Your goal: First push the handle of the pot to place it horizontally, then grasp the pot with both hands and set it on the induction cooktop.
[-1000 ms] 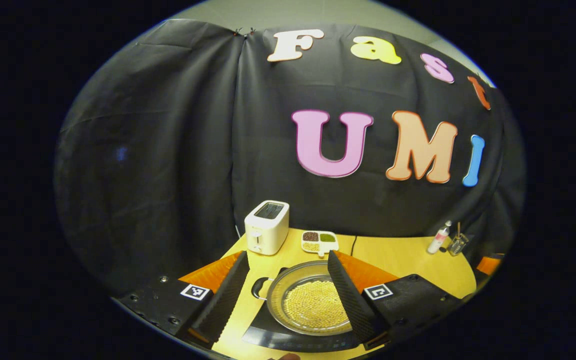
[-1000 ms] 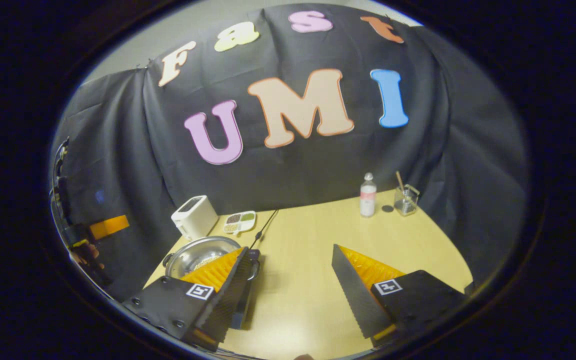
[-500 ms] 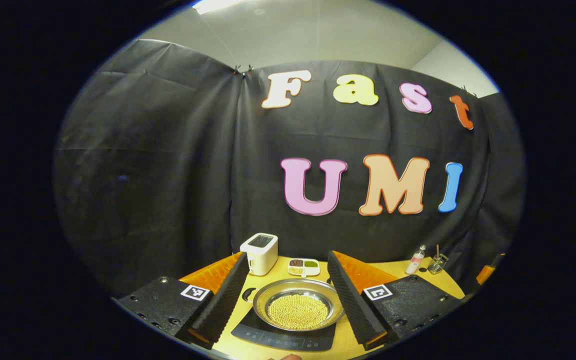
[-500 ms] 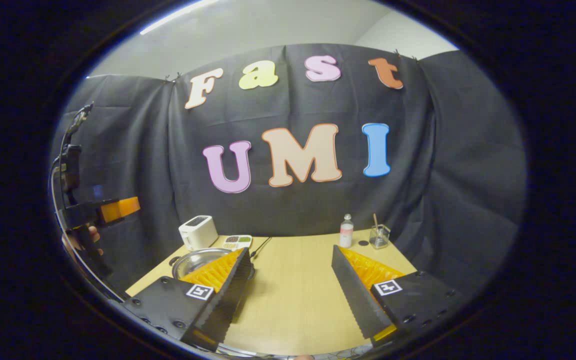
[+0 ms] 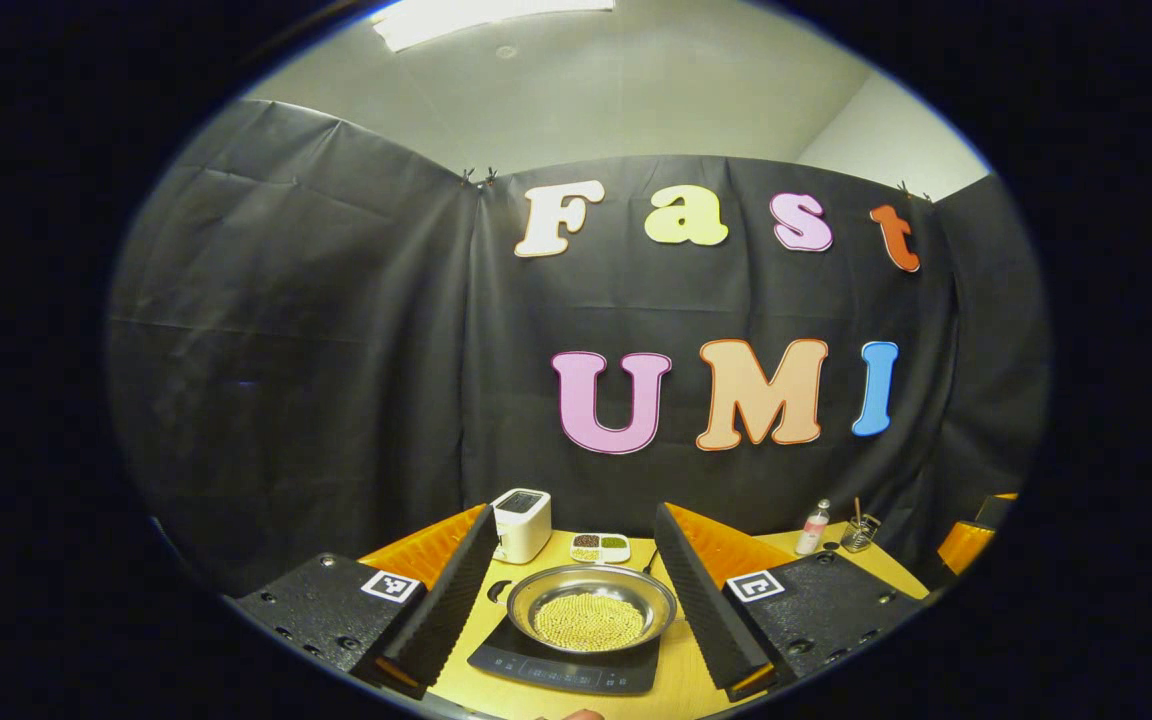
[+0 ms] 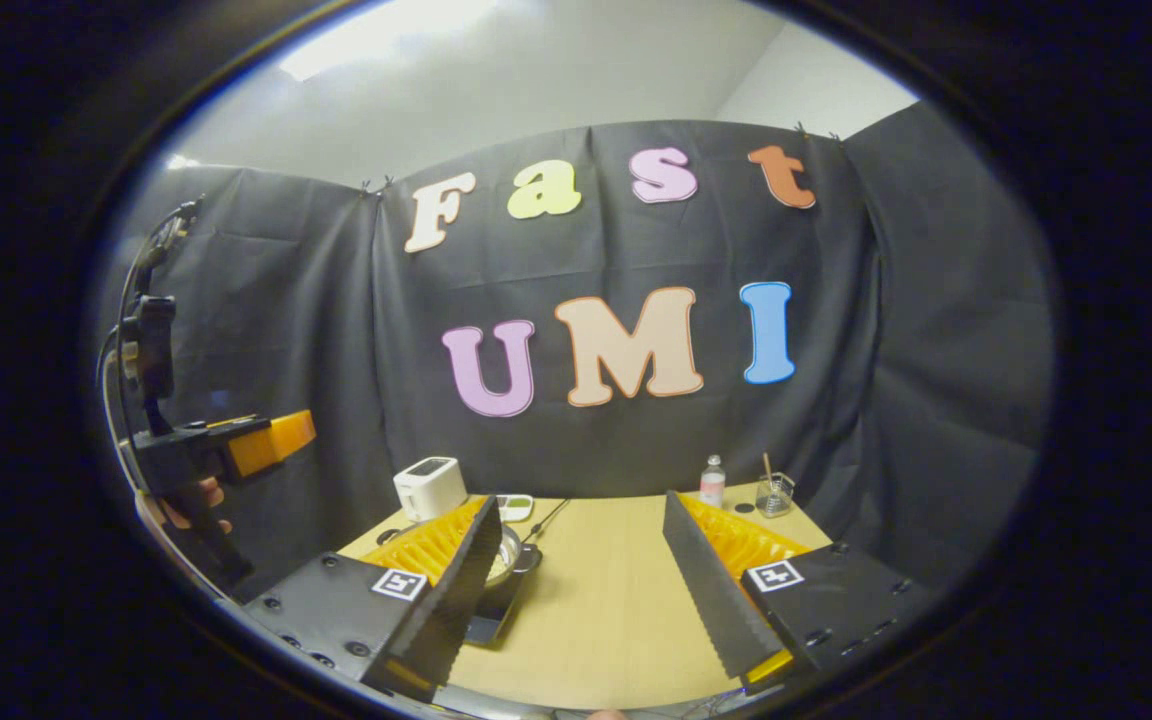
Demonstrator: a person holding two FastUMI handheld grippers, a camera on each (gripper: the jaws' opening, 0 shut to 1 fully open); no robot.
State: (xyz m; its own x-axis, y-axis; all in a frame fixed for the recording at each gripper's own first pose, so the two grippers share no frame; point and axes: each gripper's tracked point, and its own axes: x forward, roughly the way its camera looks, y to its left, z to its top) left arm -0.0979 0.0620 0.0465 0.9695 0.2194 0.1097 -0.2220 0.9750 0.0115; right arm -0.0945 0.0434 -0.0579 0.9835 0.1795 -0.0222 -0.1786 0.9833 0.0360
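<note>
The steel pot [image 5: 591, 612], filled with yellow beans, sits on the black induction cooktop [image 5: 564, 668]; one black side handle [image 5: 498, 590] sticks out to its left. My left gripper [image 5: 573, 512] hovers above and behind the pot, open, with the pot showing between its fingers well below them. In the right gripper view the pot [image 6: 508, 556] and cooktop [image 6: 501, 602] peek out beside the left finger. My right gripper [image 6: 581, 500] is open over bare table to the pot's right. The left gripper [image 6: 236, 448] hangs in the air at far left, held by a hand [image 6: 198, 502].
A white toaster [image 5: 521, 522] and a small divided dish of beans [image 5: 601, 546] stand behind the pot. A bottle [image 6: 712, 480] and a glass with a stick [image 6: 774, 493] are at the table's back right. A cable [image 6: 548, 518] runs from the cooktop.
Both grippers have drawn back and risen away from the pot, staying open. The pot stays on the cooktop and looks smaller and farther off.
</note>
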